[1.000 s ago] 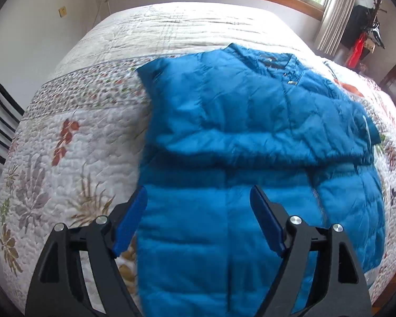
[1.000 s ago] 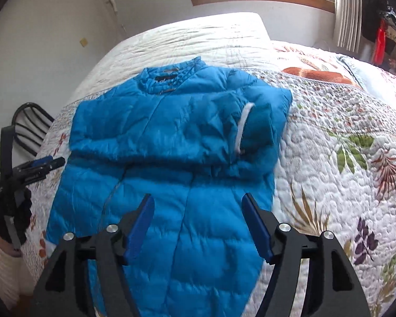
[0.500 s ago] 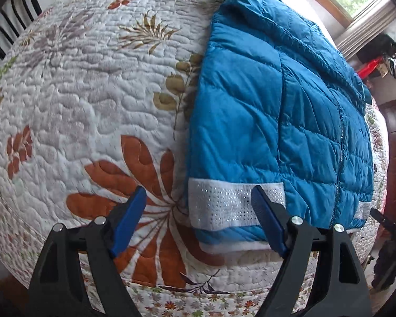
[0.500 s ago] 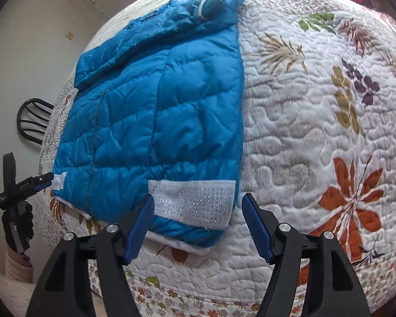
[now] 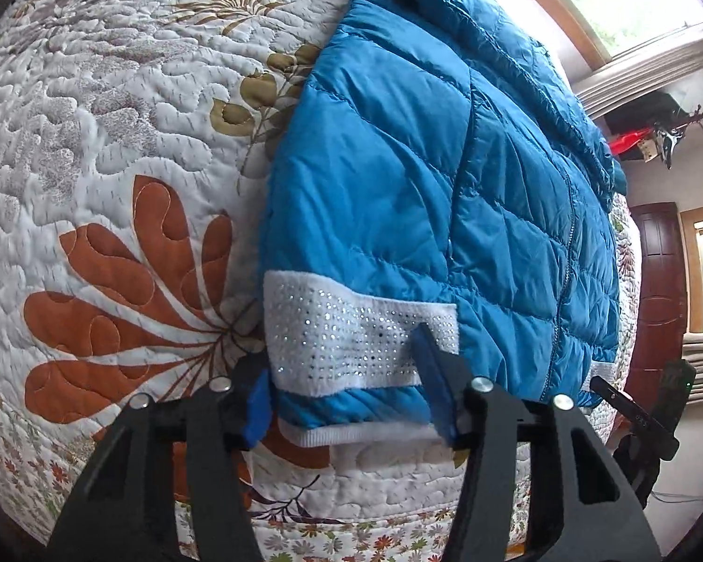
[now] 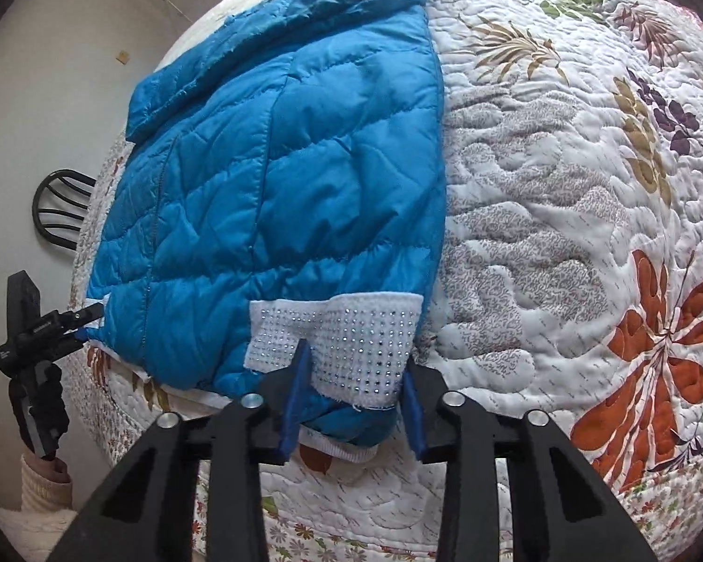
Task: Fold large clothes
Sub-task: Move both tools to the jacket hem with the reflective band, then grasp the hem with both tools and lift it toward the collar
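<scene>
Clearly the blue quilted jacket (image 5: 445, 178) will handle as a light, puffy, soft thing: its slick shell looks likely to slide on itself, and the padding will spring back unless I press each fold down. My judgement is that the hem corners are the right places to take hold, since the white studded bands there give thicker, less slippery purchase than the shell. It lies flat on the flowered quilt of the bed (image 5: 117, 150), hem toward me near the bed's edge, sleeves folded across the chest at the far end. My left claw (image 5: 347, 398) has just been closing and now grips the left studded band (image 5: 351, 342) at the hem corner. My right claw (image 6: 351, 398) has likewise just been closing and pinches the right studded band (image 6: 361, 342), which puckers between its blue pads.
</scene>
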Demonstrator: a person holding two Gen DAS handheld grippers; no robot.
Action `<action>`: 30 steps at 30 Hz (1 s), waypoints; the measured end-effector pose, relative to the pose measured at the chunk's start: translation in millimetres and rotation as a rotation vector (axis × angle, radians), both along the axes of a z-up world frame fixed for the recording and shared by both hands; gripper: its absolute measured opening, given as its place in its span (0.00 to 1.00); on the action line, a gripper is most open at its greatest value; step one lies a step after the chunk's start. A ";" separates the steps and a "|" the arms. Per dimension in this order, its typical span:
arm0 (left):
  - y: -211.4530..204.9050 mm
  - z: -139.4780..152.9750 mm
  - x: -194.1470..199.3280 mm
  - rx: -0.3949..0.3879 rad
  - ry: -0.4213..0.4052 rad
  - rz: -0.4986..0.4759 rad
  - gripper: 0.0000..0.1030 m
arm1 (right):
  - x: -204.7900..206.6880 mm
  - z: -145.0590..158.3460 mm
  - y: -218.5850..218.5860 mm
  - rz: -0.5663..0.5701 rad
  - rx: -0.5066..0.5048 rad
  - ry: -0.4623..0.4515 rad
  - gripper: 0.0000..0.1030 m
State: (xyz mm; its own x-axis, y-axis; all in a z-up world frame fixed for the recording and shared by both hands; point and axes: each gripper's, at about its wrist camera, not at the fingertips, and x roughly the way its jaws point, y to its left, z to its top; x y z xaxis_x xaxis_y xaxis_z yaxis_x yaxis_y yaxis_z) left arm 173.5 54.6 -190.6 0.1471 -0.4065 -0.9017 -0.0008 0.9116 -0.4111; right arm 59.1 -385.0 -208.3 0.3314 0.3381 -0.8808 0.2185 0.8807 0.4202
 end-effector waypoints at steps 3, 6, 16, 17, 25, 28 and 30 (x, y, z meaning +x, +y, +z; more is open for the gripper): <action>2.1 4.3 -0.1 0.013 -0.010 0.008 0.18 | -3.8 3.5 -5.7 -0.015 0.049 -0.024 0.13; 8.3 11.5 -3.3 -0.033 -0.027 0.025 0.12 | -9.3 13.0 -10.1 -0.015 0.090 -0.067 0.11; 21.7 32.1 -34.2 -0.041 -0.098 -0.019 0.11 | -39.1 25.0 -13.2 0.010 0.132 -0.092 0.10; 23.3 28.0 -36.4 -0.028 -0.097 -0.023 0.11 | -41.2 20.0 -12.3 0.007 0.135 -0.078 0.10; 18.7 64.1 -32.2 -0.087 -0.214 -0.036 0.10 | -35.1 47.2 -21.3 0.008 0.179 -0.137 0.09; 15.6 102.0 -13.3 -0.137 -0.294 -0.042 0.10 | -22.0 82.8 -28.2 0.028 0.176 -0.207 0.09; 8.4 123.4 9.1 -0.173 -0.338 -0.039 0.10 | -7.9 105.1 -34.3 0.031 0.186 -0.247 0.09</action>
